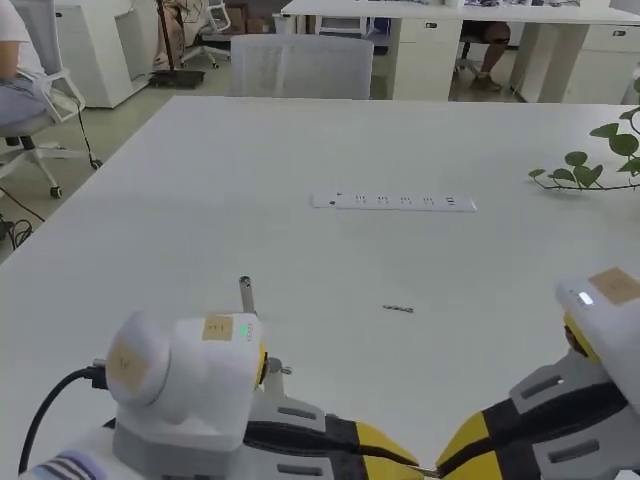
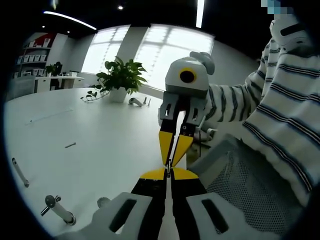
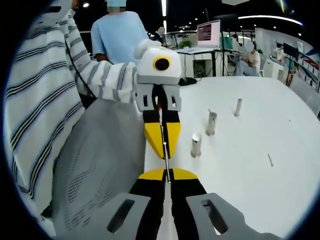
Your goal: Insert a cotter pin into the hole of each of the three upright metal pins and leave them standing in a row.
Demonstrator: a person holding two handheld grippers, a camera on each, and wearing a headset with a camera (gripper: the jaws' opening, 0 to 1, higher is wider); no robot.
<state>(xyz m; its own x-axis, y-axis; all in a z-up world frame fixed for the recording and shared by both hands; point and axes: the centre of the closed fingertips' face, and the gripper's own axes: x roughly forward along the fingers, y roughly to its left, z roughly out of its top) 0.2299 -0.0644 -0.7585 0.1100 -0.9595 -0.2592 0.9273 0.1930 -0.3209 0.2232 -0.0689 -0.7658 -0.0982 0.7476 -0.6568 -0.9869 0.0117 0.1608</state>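
Meeting tip to tip over the near edge of the table [image 1: 300, 150], left gripper [image 2: 168, 173] and right gripper [image 3: 167, 174] each have their fingers pressed closed on one thin cotter pin [image 3: 165, 164], which bridges the two sets of fingertips.

Right gripper view: three metal pins stand upright in a row beyond and right of its fingers: near pin [image 3: 196, 145], middle pin [image 3: 212, 123], far pin [image 3: 238, 107]. A second cotter pin [image 3: 270, 160] lies flat further right.

Head view: the left gripper's body covers part of that row. A power strip [image 1: 393, 202] lies well beyond the fingers.

Left gripper view: potted plant [image 2: 117, 77] far ahead, left of the fingers.
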